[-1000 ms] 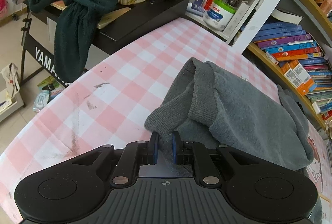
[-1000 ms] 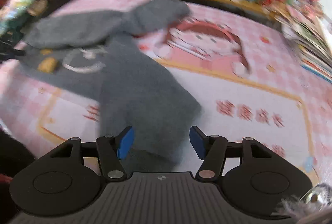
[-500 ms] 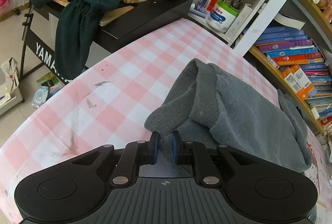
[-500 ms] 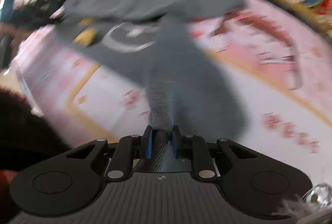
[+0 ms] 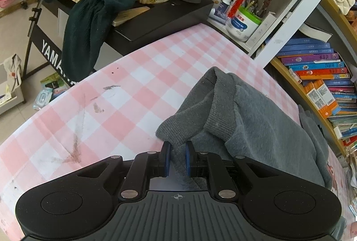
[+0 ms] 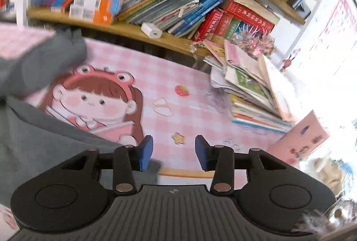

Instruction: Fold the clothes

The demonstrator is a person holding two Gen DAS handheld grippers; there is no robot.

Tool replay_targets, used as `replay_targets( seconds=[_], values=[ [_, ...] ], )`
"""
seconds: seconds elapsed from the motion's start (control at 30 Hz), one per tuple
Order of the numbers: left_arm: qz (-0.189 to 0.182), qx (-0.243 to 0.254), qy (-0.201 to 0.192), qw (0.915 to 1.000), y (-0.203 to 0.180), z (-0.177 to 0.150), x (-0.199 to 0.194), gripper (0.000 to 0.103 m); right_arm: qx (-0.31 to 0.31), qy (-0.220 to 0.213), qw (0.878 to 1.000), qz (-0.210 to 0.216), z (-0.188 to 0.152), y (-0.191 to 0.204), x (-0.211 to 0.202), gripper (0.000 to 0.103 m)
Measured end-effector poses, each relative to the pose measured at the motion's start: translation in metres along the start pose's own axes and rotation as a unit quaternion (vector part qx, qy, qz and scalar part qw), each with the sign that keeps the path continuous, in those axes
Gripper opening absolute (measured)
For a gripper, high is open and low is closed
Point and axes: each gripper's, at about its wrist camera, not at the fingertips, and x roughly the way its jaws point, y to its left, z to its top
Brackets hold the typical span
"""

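Grey sweatshirt [image 5: 263, 129] is lying bunched on the pink checked tablecloth [image 5: 125, 89], ribbed edge [image 5: 219, 111] rolled up toward the left camera, far end trailing off toward the bookshelf [image 5: 316, 75]. We're keeping the left gripper [image 5: 177, 159] pinched nearly closed on a fold of that grey knit, cloth visibly squeezed between the blue pads [image 5: 167, 159] — looks like an anchor so the garment isn't sliding while the other side gets worked. In the right view the sweatshirt is sitting at the left edge, one part draping over the cartoon girl print [image 6: 93, 102], another part blurred near the top left. Right gripper [image 6: 174, 152] is standing partly open with nothing between the pads, only tablecloth showing in the gap; its jaws have just been opening, so we're reading this as a release after laying a flap over. It's pointing off the garment toward the stack of books [image 6: 252, 93] at the table's far side. Judgement: fold is partway, body not yet squared up. Next we're probably needing the right side back on a free edge. Risk: the left pinch is holding bunched layers, so pulling could be dragging the whole pile instead of one layer.
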Motion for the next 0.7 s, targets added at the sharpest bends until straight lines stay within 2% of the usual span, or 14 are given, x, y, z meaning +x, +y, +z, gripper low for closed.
replay_targets(
  seconds=[0.1,0.23,0.37,0.4,0.47,0.5,0.53,0.63,0.7],
  values=[
    [0.000,-0.001,-0.001,1.0000,0.000,0.000,0.000,0.013,0.015,0.010,0.999,0.043,-0.005,0.000,0.000,0.046],
    [0.000,0.000,-0.001,1.0000,0.000,0.000,0.000,0.013,0.032,0.069,0.996,0.044,-0.021,0.008,0.024,0.060],
    [0.001,0.005,0.003,1.0000,0.000,0.001,0.001,0.013,0.108,0.119,0.987,0.032,-0.042,0.005,0.046,0.061],
    [0.001,0.007,0.004,1.0000,0.000,0.001,0.001,0.013,0.132,0.125,0.982,0.043,-0.046,0.002,0.048,0.059],
    [0.001,0.010,0.006,0.9999,0.000,0.003,0.001,0.013,0.166,0.129,0.975,0.072,-0.055,-0.003,0.048,0.040],
    [0.000,0.013,0.008,0.9999,-0.001,0.003,0.001,0.013,0.171,0.126,0.973,0.088,-0.056,-0.005,0.045,0.022],
    [0.000,0.016,0.010,0.9998,-0.002,0.004,0.000,0.013,0.171,0.123,0.972,0.099,-0.057,-0.006,0.040,0.013],
    [-0.004,0.028,0.017,0.9995,-0.005,0.006,-0.004,0.012,0.138,0.086,0.983,0.085,-0.053,-0.013,0.008,0.011],
    [-0.018,0.054,0.020,0.9982,-0.012,0.005,-0.016,0.012,0.133,0.065,0.986,0.071,-0.052,-0.024,-0.013,0.011]
  ],
)
